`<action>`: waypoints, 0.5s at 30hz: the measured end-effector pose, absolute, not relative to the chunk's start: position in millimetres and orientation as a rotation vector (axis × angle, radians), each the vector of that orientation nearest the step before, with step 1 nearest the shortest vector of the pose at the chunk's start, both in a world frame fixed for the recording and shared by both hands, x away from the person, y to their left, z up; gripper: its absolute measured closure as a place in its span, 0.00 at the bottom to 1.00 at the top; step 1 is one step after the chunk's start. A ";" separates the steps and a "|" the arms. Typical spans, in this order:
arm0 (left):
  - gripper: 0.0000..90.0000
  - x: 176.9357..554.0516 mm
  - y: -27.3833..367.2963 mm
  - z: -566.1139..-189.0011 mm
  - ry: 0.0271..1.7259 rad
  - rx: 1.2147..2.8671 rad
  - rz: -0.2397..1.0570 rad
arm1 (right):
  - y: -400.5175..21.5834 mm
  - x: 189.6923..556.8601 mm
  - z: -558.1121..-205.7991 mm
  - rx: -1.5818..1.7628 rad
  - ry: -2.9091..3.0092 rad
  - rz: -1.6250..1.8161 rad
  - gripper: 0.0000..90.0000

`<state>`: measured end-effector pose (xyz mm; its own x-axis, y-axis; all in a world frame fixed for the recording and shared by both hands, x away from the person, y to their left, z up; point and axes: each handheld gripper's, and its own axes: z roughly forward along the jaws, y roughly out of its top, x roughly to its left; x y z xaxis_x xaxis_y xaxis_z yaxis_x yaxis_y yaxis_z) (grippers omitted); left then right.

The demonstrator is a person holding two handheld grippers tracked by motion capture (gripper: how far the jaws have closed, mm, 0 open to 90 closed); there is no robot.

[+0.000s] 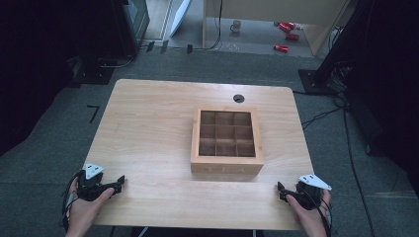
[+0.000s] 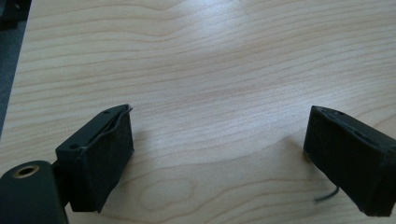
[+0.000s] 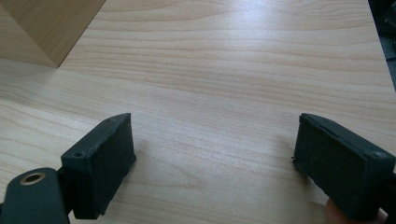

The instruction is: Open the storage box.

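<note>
From the high view, a square wooden box (image 1: 227, 140) with a grid of nine empty compartments sits right of centre on the pale, rounded-corner wooden counter (image 1: 148, 133), well apart from the left gripper (image 1: 120, 181) and right gripper (image 1: 280, 190) at the near corners. In the left gripper view, matte black padded jaws stand wide apart over bare grain, released. In the right gripper view, the jaws gape likewise, the box's smooth corner (image 3: 46, 28) at upper left.
</note>
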<state>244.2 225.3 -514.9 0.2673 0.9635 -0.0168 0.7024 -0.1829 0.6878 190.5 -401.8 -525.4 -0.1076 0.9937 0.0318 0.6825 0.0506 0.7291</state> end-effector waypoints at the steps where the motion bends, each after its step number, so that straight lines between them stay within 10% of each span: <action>1: 0.09 243.7 223.9 -514.2 1.497 1.954 0.565 | -401.8 190.9 -525.4 1.676 1.844 0.830 0.13; 15: 0.09 242.1 179.6 -499.5 1.337 1.979 0.555 | -400.8 192.8 -525.5 1.680 1.838 0.823 0.12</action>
<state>242.1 179.6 -499.5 0.3829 0.9235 -0.0235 0.6355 -0.2449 0.7322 192.8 -400.8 -525.5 -0.1016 0.9944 0.0279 0.6829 0.0494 0.7288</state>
